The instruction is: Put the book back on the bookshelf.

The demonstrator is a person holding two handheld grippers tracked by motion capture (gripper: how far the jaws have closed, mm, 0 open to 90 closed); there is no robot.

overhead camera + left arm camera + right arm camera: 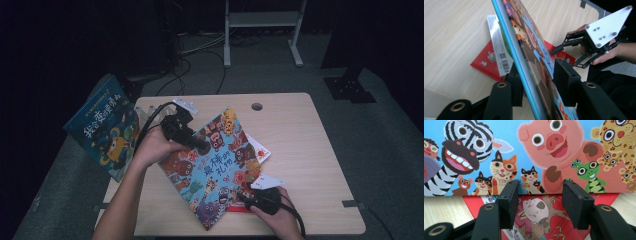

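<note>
A blue picture book (pixel 215 165) covered in cartoon animals is tilted up off the table, its raised edge at the upper left. My left gripper (pixel 200 145) clamps that edge; in the left gripper view the book's thin blue edge (pixel 524 75) runs between the jaws of my left gripper (pixel 536 77), with both pads against it. My right gripper (pixel 245 192) sits at the book's lower right corner. Seen from the right gripper view, my right gripper (pixel 540 192) is open in front of the cover (pixel 524 150), with a red book (pixel 536 215) lying flat below.
The red book (pixel 484 62) and a white-backed book (pixel 499 50) lie on the wooden table (pixel 300 150) under the tilted one. Another blue book (pixel 102 127) stands off the table's left edge. A cable hole (pixel 257 106) is at the back. A white stand (pixel 262 20) is behind.
</note>
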